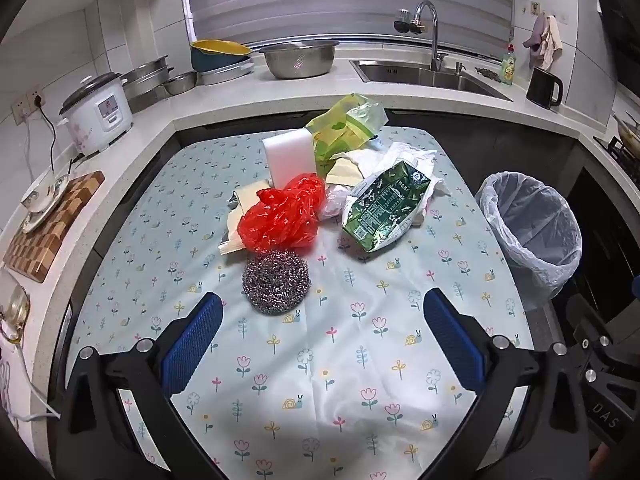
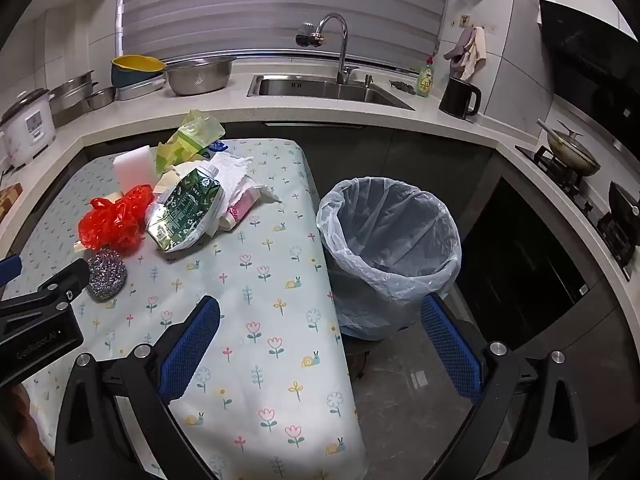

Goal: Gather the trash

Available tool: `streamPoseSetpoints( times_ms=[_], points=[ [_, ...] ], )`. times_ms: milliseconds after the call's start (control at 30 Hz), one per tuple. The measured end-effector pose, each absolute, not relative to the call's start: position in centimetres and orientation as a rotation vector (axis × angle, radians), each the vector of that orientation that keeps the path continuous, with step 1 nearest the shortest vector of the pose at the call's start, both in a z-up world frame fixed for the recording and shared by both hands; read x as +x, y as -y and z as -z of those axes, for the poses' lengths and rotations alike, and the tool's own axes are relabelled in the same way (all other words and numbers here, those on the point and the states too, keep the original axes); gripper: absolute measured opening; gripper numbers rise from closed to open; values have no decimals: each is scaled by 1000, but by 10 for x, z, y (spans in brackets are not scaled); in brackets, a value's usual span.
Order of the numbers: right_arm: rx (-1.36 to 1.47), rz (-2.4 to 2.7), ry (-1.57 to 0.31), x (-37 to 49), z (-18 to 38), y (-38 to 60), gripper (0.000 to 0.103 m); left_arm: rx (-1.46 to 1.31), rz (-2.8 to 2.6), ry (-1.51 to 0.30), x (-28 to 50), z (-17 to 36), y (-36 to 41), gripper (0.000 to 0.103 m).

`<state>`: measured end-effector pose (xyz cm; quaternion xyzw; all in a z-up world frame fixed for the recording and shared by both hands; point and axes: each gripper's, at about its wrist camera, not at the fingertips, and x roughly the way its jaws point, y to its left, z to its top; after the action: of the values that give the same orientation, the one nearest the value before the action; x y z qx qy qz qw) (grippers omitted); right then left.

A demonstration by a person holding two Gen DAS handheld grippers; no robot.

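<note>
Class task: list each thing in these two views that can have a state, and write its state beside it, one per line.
left gripper: open, empty.
right gripper: open, empty.
trash bin: lined, upright, empty as far as visible.
red plastic bag: crumpled, on the table.
green carton: squashed, lying flat.
steel scourer: resting on the tablecloth.
rice cooker: lid on.

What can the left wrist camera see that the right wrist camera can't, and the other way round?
Left wrist only: the cutting board with stacked dishes. Right wrist only: the stove with its pan, and the floor by the bin. Both: the trash pile, red bag, green pouch, scourer, lined bin, sink. Both tongs open: left tongs, right tongs.
</note>
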<state>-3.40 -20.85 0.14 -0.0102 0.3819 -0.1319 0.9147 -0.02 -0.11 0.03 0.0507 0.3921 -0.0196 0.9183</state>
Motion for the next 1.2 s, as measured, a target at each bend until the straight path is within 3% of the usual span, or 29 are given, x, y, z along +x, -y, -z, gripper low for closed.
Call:
streamPoseSetpoints(
  times_ms=[1200],
  points=[
    [-33, 279, -788, -34, 0, 204, 96, 100, 46, -815, -1, 4, -3, 96]
  ],
)
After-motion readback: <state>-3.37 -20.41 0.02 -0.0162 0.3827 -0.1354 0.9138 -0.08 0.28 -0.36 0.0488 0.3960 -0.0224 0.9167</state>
